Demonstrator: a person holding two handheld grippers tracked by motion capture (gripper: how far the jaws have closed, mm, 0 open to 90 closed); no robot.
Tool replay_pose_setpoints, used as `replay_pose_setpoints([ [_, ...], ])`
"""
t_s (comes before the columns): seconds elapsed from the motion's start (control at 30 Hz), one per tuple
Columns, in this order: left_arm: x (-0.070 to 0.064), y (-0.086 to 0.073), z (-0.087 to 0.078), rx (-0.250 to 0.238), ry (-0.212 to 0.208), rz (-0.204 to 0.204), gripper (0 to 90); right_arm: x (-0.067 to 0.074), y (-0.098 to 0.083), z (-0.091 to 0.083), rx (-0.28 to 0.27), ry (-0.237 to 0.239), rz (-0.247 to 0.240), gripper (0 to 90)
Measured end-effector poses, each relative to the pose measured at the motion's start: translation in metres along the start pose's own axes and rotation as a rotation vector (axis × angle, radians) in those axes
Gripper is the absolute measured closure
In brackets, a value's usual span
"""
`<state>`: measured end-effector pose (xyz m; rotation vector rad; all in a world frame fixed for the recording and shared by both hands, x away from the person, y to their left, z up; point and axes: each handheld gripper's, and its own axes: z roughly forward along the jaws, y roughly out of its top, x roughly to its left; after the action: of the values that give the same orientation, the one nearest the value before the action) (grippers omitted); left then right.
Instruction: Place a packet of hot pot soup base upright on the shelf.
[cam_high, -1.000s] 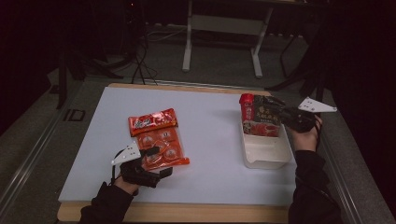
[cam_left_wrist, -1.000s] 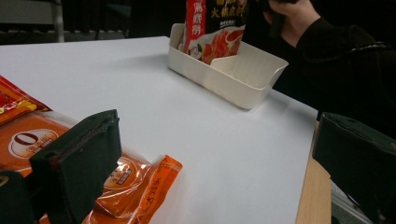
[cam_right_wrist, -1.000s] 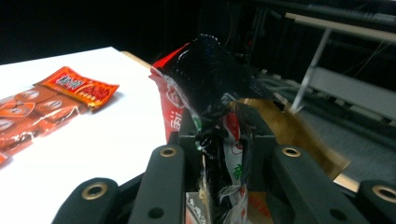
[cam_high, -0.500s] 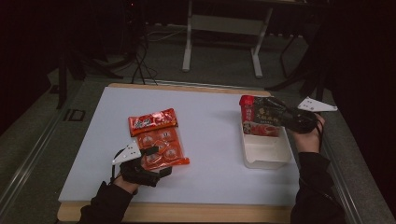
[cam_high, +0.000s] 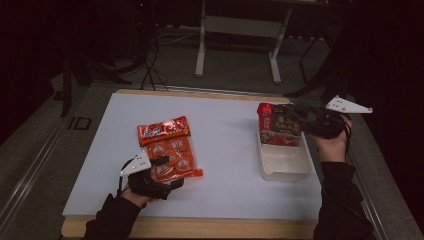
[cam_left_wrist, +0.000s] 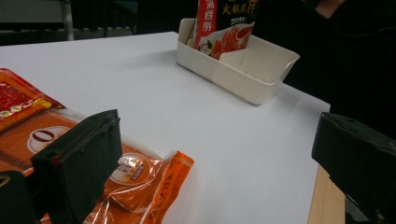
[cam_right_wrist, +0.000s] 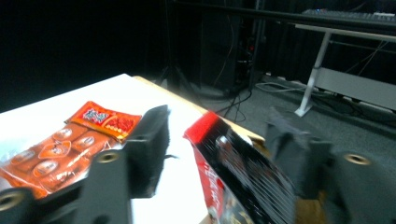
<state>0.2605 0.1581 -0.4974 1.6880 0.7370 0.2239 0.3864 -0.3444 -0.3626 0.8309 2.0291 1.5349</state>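
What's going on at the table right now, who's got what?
A person works at a white table with a hand-held gripper in each hand. The right hand-held gripper is around a red-and-black packet that stands in the far end of a white bin; its jaws look parted, so the grip is unclear. The left hand-held gripper is open at the near edge of an orange multi-pack. A smaller red packet lies just beyond it.

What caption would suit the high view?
Right gripper over a red-and-black packet standing in a white bin; left gripper over orange snacks.

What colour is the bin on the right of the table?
Off-white, plain: the bin shows best in the left gripper view.
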Motion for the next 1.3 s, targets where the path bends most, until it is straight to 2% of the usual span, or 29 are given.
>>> replay_pose_setpoints([
  [0.03, 0.0, 0.0, -0.001, 0.001, -0.001, -0.007, 2.6, 0.003, 0.002, 0.0, -0.006, 0.008, -0.002, 36.6],
  [0.07, 0.001, 0.001, -0.001, 0.008, -0.004, -0.016, 2.7, 0.011, 0.006, -0.001, -0.02, 0.005, -0.013, 29.2],
  [0.13, 0.001, 0.001, -0.002, 0.009, -0.002, -0.014, 3.1, 0.015, 0.009, -0.001, -0.032, 0.011, -0.012, 26.2],
  [0.17, 0.002, 0.002, -0.002, 0.021, -0.004, -0.022, 3.8, 0.023, 0.014, -0.001, -0.044, 0.011, -0.019, 19.8],
  [0.23, 0.0, 0.005, -0.004, 0.035, 0.0, -0.032, 3.8, 0.03, 0.017, 0.0, -0.051, 0.022, -0.024, 13.3],
  [0.27, 0.0, 0.005, -0.004, 0.035, 0.0, -0.032, 3.8, 0.03, 0.017, 0.0, -0.051, 0.022, -0.024, 13.3],
  [0.3, -0.001, 0.006, -0.005, 0.04, 0.008, -0.033, 3.8, 0.039, 0.02, 0.001, -0.057, 0.047, -0.023, 11.7],
  [0.4, 0.0, 0.01, -0.009, 0.048, 0.017, -0.034, 3.9, 0.047, 0.021, 0.001, -0.065, 0.072, -0.022, 10.5],
  [0.43, 0.001, 0.011, -0.011, 0.037, 0.019, -0.036, 3.9, 0.051, 0.021, 0.002, -0.064, 0.085, -0.024, 10.4],
  [0.47, 0.001, 0.011, -0.011, 0.037, 0.019, -0.036, 3.9, 0.055, 0.02, 0.002, -0.065, 0.078, -0.028, 10.4],
  [0.53, 0.003, 0.014, -0.015, 0.036, 0.047, -0.019, 4.4, 0.063, 0.018, 0.002, -0.071, 0.114, -0.018, 10.4],
  [0.67, 0.009, 0.017, -0.021, 0.04, 0.075, -0.005, 5.9, 0.072, 0.014, 0.002, -0.066, 0.13, -0.021, 13.1],
  [0.7, 0.011, 0.018, -0.024, 0.036, 0.089, 0.001, 10.7, 0.078, 0.009, 0.002, -0.063, 0.16, 0.005, 13.3],
  [0.8, 0.017, 0.02, -0.029, 0.034, 0.119, 0.0, 14.5, 0.089, 0.003, 0.002, -0.041, 0.171, -0.019, 13.5],
  [0.97, 0.028, 0.024, -0.037, 0.03, 0.18, 0.0, 28.7, 0.101, -0.01, -0.001, -0.035, 0.232, 0.004, 13.5],
  [1.07, 0.035, 0.026, -0.039, 0.036, 0.245, -0.018, 37.0, 0.11, -0.017, -0.003, -0.029, 0.253, 0.004, 13.5],
  [1.1, 0.038, 0.027, -0.039, 0.041, 0.279, -0.017, 43.0, 0.113, -0.02, -0.003, -0.026, 0.262, 0.004, 13.5],
  [1.17, 0.045, 0.027, -0.039, 0.046, 0.293, -0.03, 49.4, 0.119, -0.025, -0.005, -0.023, 0.277, 0.003, 13.5],
  [1.23, 0.05, 0.026, -0.038, 0.059, 0.329, -0.03, 56.7, 0.124, -0.028, -0.006, -0.019, 0.288, 0.0, 13.5],
  [1.27, 0.05, 0.026, -0.038, 0.059, 0.329, -0.03, 61.3, 0.124, -0.028, -0.006, -0.019, 0.288, 0.0, 13.5],
  [1.3, 0.054, 0.026, -0.037, 0.07, 0.335, -0.036, 61.3, 0.125, -0.029, -0.007, -0.019, 0.293, 0.003, 13.6],
])
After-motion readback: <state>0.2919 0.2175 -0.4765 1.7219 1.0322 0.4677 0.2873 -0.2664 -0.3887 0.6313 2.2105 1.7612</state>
